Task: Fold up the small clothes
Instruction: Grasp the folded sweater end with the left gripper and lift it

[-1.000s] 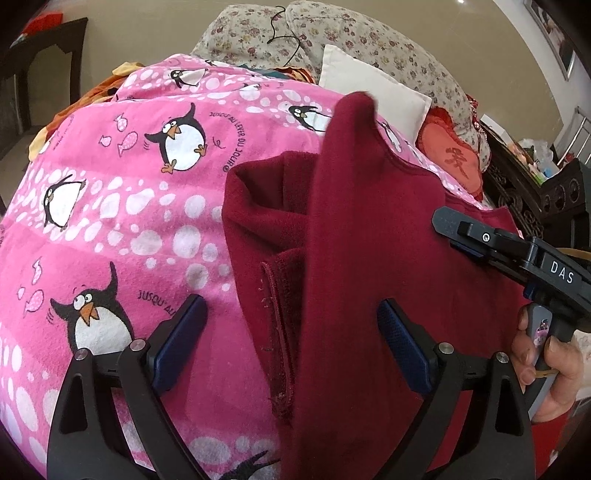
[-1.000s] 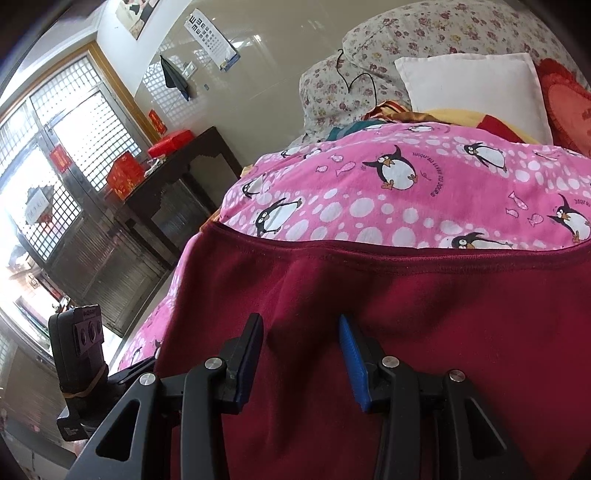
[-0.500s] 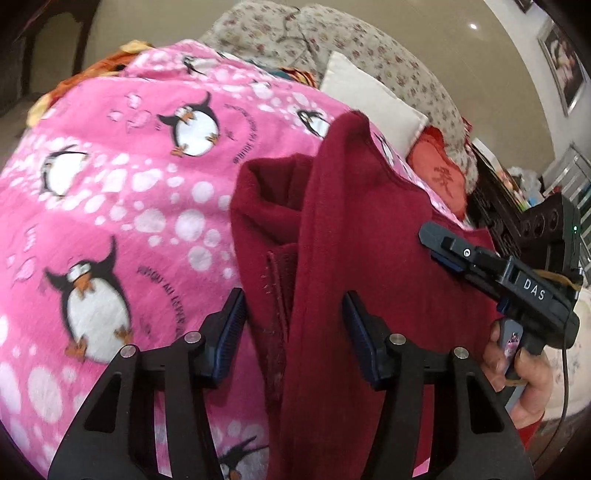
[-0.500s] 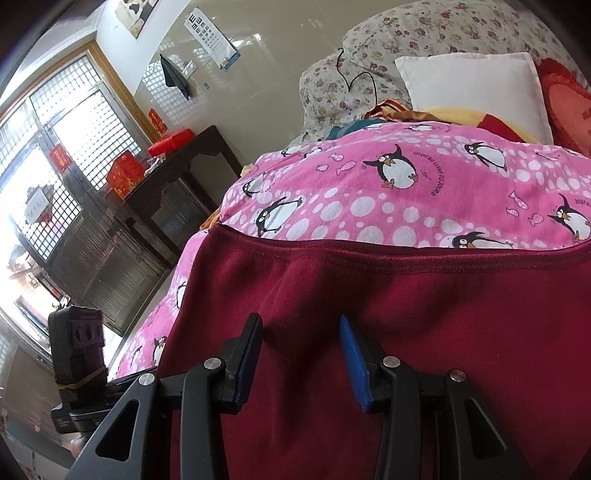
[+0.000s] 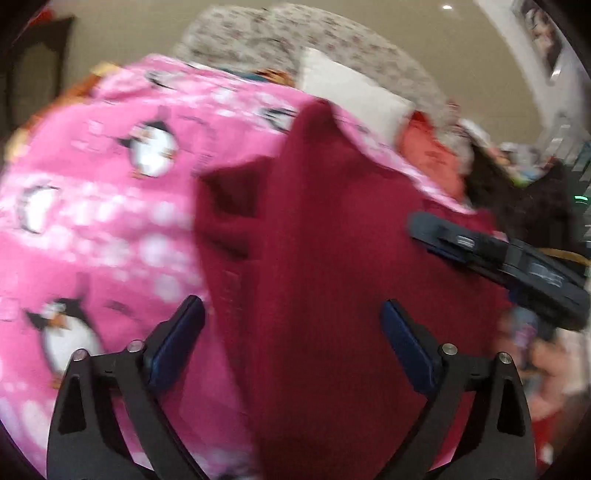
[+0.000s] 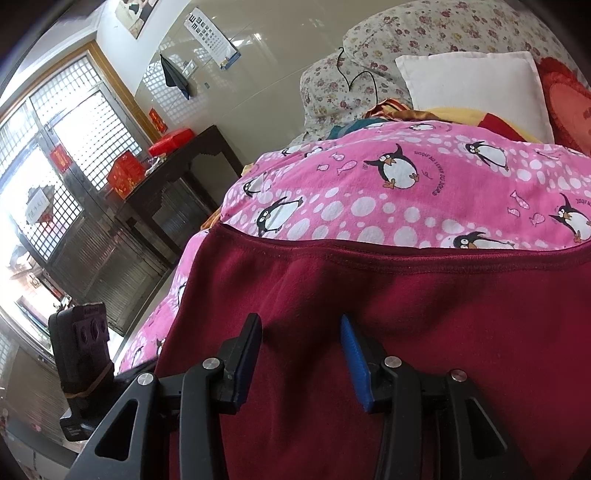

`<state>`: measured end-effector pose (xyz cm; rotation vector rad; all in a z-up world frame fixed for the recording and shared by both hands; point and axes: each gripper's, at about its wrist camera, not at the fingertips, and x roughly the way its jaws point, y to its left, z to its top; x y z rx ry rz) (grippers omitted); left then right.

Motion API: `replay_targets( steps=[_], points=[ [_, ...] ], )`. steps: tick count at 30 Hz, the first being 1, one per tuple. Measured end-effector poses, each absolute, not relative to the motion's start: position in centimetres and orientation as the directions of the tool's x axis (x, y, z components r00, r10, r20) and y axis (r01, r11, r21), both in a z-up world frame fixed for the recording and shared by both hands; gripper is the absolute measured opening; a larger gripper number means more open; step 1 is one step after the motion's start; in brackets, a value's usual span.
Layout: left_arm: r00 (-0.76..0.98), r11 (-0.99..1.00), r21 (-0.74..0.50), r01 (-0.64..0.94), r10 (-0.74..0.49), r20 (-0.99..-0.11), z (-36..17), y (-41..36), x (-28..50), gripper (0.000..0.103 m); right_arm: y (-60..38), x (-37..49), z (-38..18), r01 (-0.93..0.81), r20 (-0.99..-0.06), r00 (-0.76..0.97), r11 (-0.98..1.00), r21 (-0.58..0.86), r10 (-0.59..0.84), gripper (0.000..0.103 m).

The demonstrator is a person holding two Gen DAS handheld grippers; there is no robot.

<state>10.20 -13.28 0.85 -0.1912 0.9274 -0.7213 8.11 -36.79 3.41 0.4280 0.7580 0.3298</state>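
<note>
A dark red fleece garment (image 5: 332, 240) lies on a pink penguin-print blanket (image 5: 92, 221), with one side folded over into a long ridge. My left gripper (image 5: 291, 325) is open wide and empty, its jaws standing either side of the garment's near left edge. The left wrist view is blurred. My right gripper (image 6: 301, 332) is open with a narrower gap, low over the garment (image 6: 406, 350) near its stitched hem; I cannot tell if it touches the cloth. The right gripper also shows at the right of the left wrist view (image 5: 498, 258).
The blanket (image 6: 406, 192) covers a bed. A white pillow (image 6: 472, 88), a floral pillow (image 6: 424, 33) and a red cushion (image 6: 569, 99) lie at the far end. A dark side table (image 6: 177, 177) with red boxes stands to the left, by barred windows.
My left gripper's jaws closed to a narrower gap, then opened wide again, and the view is moving. The right gripper has barely moved.
</note>
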Motion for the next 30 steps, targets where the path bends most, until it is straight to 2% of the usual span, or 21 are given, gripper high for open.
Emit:
replay_targets(
  steps=[1, 3, 5, 7, 8, 9, 13, 15, 16, 19, 21, 25, 30],
  points=[
    [0.315, 0.694, -0.527, 0.491, -0.705, -0.635, 0.7, -13.3, 10.2, 0.067, -36.8, 8.1, 3.4, -0.131, -0.584, 0.684, 0.861, 0.491, 0.437, 0.043],
    [0.264, 0.643, -0.563, 0.519, -0.747, -0.610, 0.8, -13.5, 10.0, 0.038, -37.1, 7.9, 3.5, -0.124, -0.575, 0.685, 0.850, 0.512, 0.447, 0.043],
    [0.247, 0.607, -0.563, 0.561, -0.772, -0.586, 1.5, -13.7, 9.0, 0.026, -37.8, 7.9, 3.6, -0.119, -0.556, 0.684, 0.824, 0.554, 0.472, 0.043],
    [0.214, 0.523, -0.616, 0.590, -0.836, -0.505, 2.8, -13.6, 7.8, 0.026, -38.4, 7.8, 3.5, -0.114, -0.527, 0.686, 0.790, 0.602, 0.501, 0.043],
    [0.224, 0.509, -0.603, 0.614, -0.845, -0.486, 3.8, -13.9, 6.6, 0.026, -39.1, 7.8, 3.6, -0.109, -0.500, 0.690, 0.758, 0.643, 0.523, 0.043],
    [0.245, 0.520, -0.575, 0.631, -0.837, -0.489, 4.5, -14.3, 5.9, 0.026, -39.6, 7.6, 3.7, -0.102, -0.474, 0.696, 0.729, 0.677, 0.539, 0.043],
    [0.419, 0.654, -0.328, 0.681, -0.716, -0.558, 6.0, -17.8, 1.8, 0.026, -41.0, 6.6, 4.7, -0.081, -0.402, 0.727, 0.651, 0.755, 0.556, 0.047],
    [0.448, 0.674, -0.258, 0.692, -0.681, -0.579, 5.4, -19.1, 0.9, 0.026, -41.2, 6.1, 5.3, -0.072, -0.395, 0.728, 0.636, 0.768, 0.560, 0.058],
    [0.444, 0.672, -0.246, 0.699, -0.677, -0.587, 5.0, -19.7, 0.7, 0.026, -41.1, 5.9, 5.6, -0.068, -0.397, 0.727, 0.634, 0.770, 0.560, 0.060],
    [0.443, 0.674, -0.254, 0.694, -0.677, -0.587, 4.1, -19.4, 0.8, 0.026, -40.6, 4.8, 6.9, -0.052, -0.407, 0.729, 0.637, 0.769, 0.551, 0.061],
    [0.435, 0.670, -0.274, 0.690, -0.686, -0.583, 4.1, -18.9, 1.2, 0.026, -39.9, 3.7, 8.3, -0.065, -0.414, 0.725, 0.653, 0.755, 0.551, 0.067],
    [0.424, 0.668, -0.343, 0.661, -0.709, -0.564, 3.9, -17.6, 2.0, 0.026, -37.5, 0.5, 11.8, -0.157, -0.436, 0.726, 0.746, 0.648, 0.532, 0.070],
    [0.444, 0.682, -0.372, 0.630, -0.709, -0.547, 4.1, -16.9, 1.6, 0.026, -33.6, -0.5, 12.7, -0.155, -0.570, 0.687, 0.858, 0.490, 0.450, 0.072]
  ],
)
